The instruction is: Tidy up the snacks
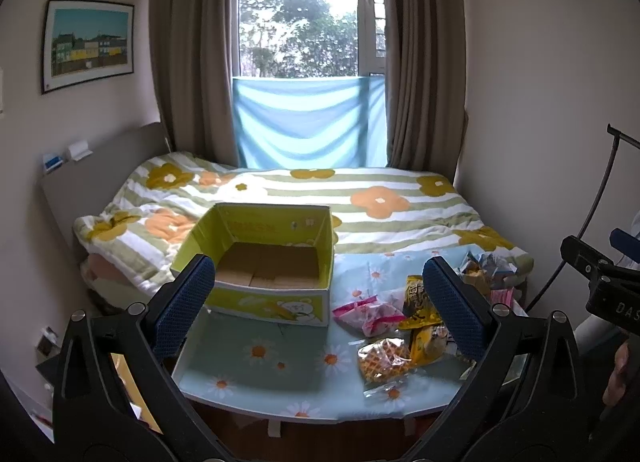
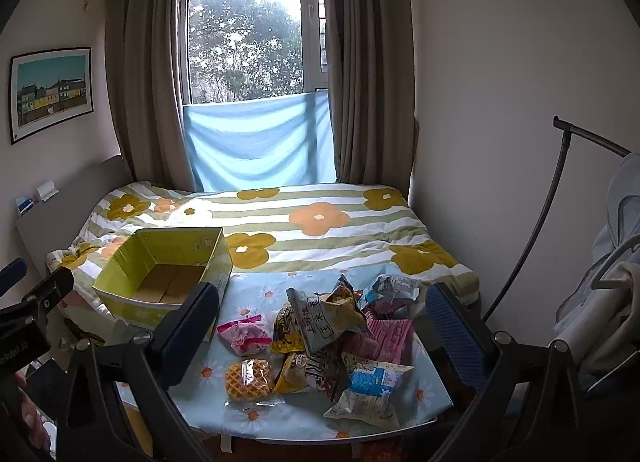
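Right wrist view: my right claw (image 2: 324, 334), spread empty, faces light crinkly snack packets (image 2: 340, 326), best pinched mid-body.

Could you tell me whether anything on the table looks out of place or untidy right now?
Yes: the snack packets lie in a loose, overlapping heap on the table's right side, some crumpled, while the yellow box beside them holds none. Nothing looks spilled or torn.

You had the open box (image 1: 264, 262) on the left of the table (image 1: 280, 366), the heap of snack packets (image 2: 340, 338) to its right, the waffle packet (image 2: 250, 380) nearest you, and the bed (image 1: 360, 198) behind, under the far window (image 1: 300, 22).
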A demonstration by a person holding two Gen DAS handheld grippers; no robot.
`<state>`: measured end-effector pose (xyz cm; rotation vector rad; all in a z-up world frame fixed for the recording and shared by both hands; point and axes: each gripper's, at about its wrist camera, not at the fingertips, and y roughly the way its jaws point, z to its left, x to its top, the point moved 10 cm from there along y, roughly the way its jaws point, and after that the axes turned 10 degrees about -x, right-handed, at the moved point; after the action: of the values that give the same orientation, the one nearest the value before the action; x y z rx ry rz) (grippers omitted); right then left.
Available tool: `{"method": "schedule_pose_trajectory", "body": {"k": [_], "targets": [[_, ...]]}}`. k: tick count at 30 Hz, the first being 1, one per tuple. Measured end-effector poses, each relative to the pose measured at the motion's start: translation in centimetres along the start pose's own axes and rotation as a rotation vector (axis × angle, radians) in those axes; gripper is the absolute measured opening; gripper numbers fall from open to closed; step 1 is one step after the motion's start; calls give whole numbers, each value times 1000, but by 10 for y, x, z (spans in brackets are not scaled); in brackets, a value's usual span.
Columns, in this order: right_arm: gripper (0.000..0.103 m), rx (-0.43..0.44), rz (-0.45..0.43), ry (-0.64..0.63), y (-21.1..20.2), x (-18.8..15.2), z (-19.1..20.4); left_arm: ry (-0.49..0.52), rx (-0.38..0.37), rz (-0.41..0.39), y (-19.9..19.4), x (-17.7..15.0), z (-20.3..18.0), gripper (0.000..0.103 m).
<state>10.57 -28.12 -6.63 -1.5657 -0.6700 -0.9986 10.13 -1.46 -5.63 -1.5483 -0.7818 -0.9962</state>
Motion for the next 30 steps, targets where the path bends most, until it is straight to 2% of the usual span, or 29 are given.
{"method": "schedule_pose_trajectory", "body": {"k": [11,16,30], "targets": [[103,-7,-2,-15,-9,-4,3,2,-1,-2,0,1,-1,103],[103,2,20,-19,-4,-6,5,-11,-1,-27,-7,3,4,103],[103,5,24,-21,-2,-8,16,-12,1,2,-8,-2,10,103]]}}
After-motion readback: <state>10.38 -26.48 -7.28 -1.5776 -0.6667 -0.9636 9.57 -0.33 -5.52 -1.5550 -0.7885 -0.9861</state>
